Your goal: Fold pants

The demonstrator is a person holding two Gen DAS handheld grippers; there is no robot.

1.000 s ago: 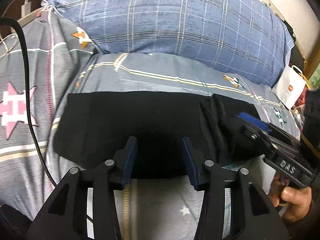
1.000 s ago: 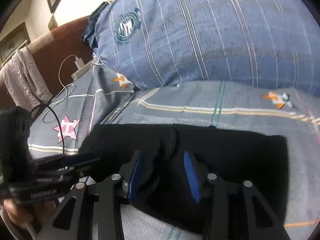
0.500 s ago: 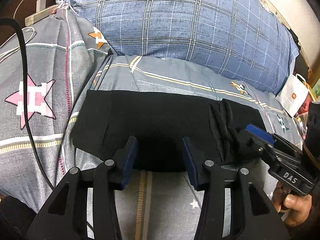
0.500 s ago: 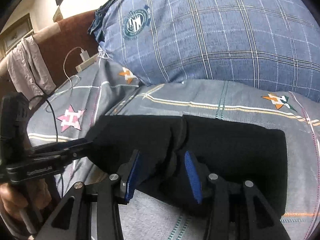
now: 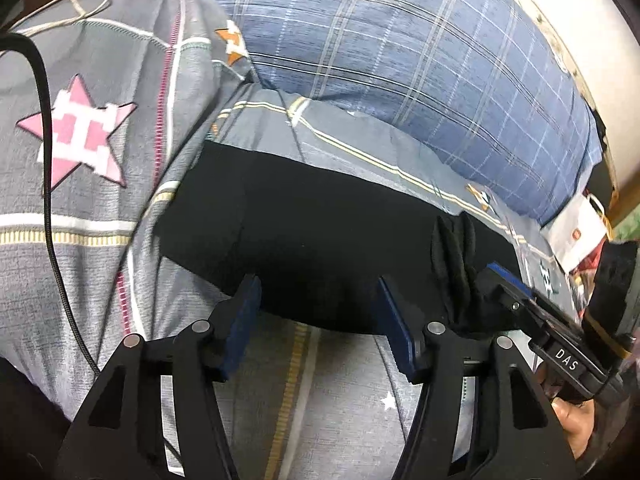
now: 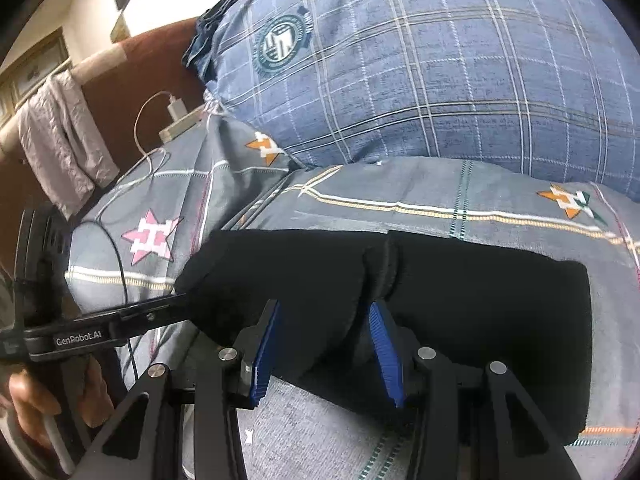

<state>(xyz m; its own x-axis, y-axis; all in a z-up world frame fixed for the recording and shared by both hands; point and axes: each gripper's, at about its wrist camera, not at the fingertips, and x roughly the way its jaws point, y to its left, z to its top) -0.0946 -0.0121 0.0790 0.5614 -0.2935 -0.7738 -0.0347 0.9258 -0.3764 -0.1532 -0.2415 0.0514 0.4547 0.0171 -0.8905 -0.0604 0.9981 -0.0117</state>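
Black pants (image 5: 320,240) lie folded in a long band across the grey patterned bedspread (image 5: 100,240); they also show in the right wrist view (image 6: 480,304). My left gripper (image 5: 316,320) is open, its blue pads either side of the pants' near edge, holding nothing. My right gripper (image 6: 324,344) is open with a raised bunch of black fabric between its pads; a ridge of cloth (image 6: 380,268) stands just beyond. In the left wrist view the right gripper (image 5: 504,284) sits at the pants' bunched right part.
A large blue plaid pillow (image 6: 440,80) lies behind the pants. A white charger and cable (image 6: 160,128) lie at the far left, a black cable (image 5: 48,200) runs down the left side, and a white paper bag (image 5: 580,232) stands at the right.
Both grippers have drawn back toward the pants' near edge and the views have tilted. The pants have slid slightly; the bunched ridge stays by the right gripper. Both stay open.
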